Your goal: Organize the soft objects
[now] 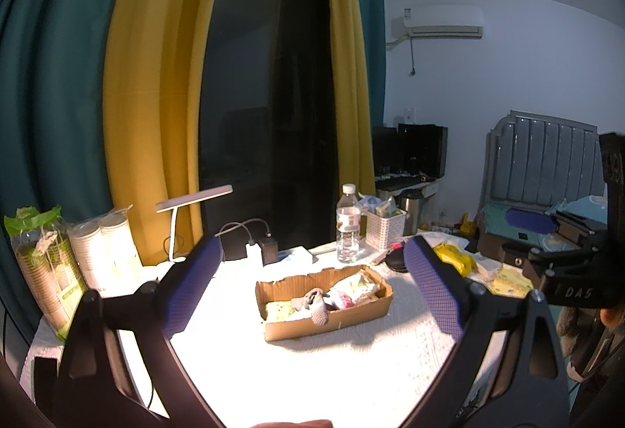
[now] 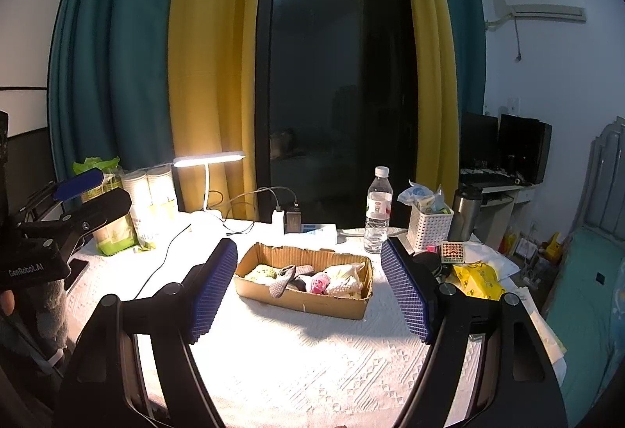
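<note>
A shallow cardboard box (image 1: 326, 326) (image 2: 304, 305) stands on the white tablecloth. It holds soft items: a grey sock (image 1: 318, 310) (image 2: 282, 283) draped over the front rim, a pink item (image 2: 318, 284), and pale cloths (image 1: 357, 287) (image 2: 345, 281). My left gripper (image 1: 312, 289) is open and empty, raised before the box. My right gripper (image 2: 308, 289) is open and empty, also in front of the box. The left gripper also shows at the left edge of the right wrist view (image 2: 78, 193), and the right gripper at the right edge of the left wrist view (image 1: 566, 256).
Behind the box are a water bottle (image 2: 378, 209), a white basket (image 2: 429, 226), a lit desk lamp (image 2: 209, 160), a charger with cables (image 2: 278, 219) and stacked paper cups (image 2: 150, 193). A yellow packet (image 2: 474, 281) lies at the right.
</note>
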